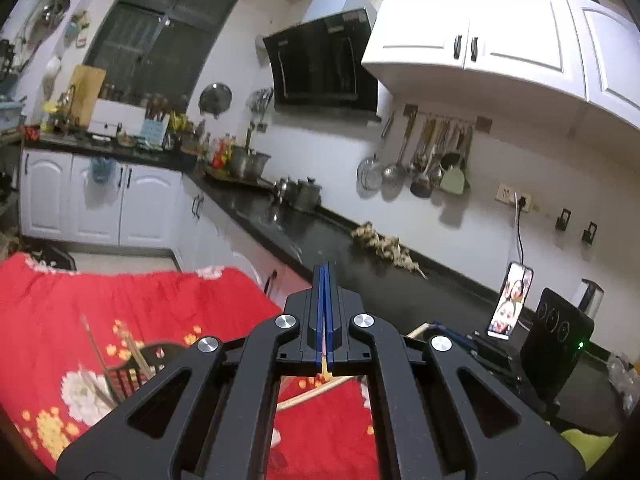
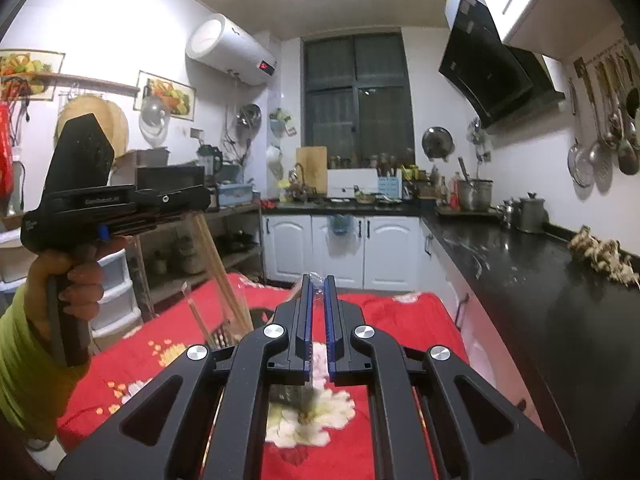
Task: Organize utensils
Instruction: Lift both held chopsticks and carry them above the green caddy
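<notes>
Seemingly partway through: some sticks standing in the dark slatted holder (image 1: 128, 372) on the near-left red cloth (image 1: 160, 300), more chopsticks (image 2: 218, 264) clenched in the left gripper (image 1: 325, 280) above it, something clear, perhaps a wrapper (image 2: 317, 280), pinched in the right gripper (image 2: 319, 284), neither yet stowed.

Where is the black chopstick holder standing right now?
In the left wrist view the chopstick holder stands lower left on the red flowered cloth, left of the left gripper.

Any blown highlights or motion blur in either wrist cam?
Left wrist view: wall cabinet blown out white; chopsticks over the red cloth smeared. Right wrist view: chopsticks under the left gripper blurred; counter shows glare.
</notes>
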A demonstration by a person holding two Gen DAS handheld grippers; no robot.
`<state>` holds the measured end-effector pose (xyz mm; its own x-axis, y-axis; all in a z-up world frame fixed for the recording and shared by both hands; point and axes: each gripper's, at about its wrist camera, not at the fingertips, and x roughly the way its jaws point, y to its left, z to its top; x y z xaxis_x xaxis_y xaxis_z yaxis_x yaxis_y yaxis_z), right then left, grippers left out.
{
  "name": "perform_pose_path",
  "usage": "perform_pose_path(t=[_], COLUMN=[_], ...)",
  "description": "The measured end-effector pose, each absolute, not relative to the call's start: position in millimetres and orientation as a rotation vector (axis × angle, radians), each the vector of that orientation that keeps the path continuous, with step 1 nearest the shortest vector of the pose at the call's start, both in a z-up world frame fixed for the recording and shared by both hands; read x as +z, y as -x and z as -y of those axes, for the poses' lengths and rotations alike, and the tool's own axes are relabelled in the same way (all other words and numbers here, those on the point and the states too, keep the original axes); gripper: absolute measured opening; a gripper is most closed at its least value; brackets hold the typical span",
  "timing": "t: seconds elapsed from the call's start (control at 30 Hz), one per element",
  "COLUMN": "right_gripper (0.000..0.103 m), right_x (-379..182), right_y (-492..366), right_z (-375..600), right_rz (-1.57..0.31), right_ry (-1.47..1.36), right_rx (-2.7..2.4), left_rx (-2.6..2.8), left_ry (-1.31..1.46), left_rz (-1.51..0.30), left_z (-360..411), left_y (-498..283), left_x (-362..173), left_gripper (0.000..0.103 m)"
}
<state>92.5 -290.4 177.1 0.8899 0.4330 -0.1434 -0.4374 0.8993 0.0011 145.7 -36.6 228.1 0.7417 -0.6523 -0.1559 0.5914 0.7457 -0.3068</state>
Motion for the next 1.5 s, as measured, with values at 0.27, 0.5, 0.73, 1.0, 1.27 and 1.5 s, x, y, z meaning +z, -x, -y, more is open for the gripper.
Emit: perform_pose_path(t=[0.27, 0.5, 0.73, 1.0, 1.27, 1.5], right_gripper=[0.006, 0.006, 0.006, 0.006, 0.006, 0.006], right_x=[205, 217, 197, 172, 150, 136], right_y=[-117, -151, -176, -192, -209, -221], right_z=[282, 258, 239, 231, 223, 215], right_rz=[-0.1, -0.129, -0.192, -0.24, -0.283, -0.324], right_ry=[0.031, 0.111, 0.174, 0.189, 0.173, 0.162], right_rx=[0.455, 0.437, 0.404, 0.38, 0.376, 0.388], left_rx=[-0.636, -0.532, -0.481, -0.457, -0.442, -0.429], left_ry=[0.236, 0.232, 0.25, 0.255, 0.259, 0.263], left_rz=[-0.191, -0.186, -0.222, -0.265, -0.295, -0.272], left_z=[27, 11, -3, -5, -6, -14], left_y=[-157, -184, -204, -218, -228, -219], left_x=[260, 266, 246, 220, 194, 195], left_gripper=[0.0, 0.0, 0.0, 0.0, 0.0, 0.0])
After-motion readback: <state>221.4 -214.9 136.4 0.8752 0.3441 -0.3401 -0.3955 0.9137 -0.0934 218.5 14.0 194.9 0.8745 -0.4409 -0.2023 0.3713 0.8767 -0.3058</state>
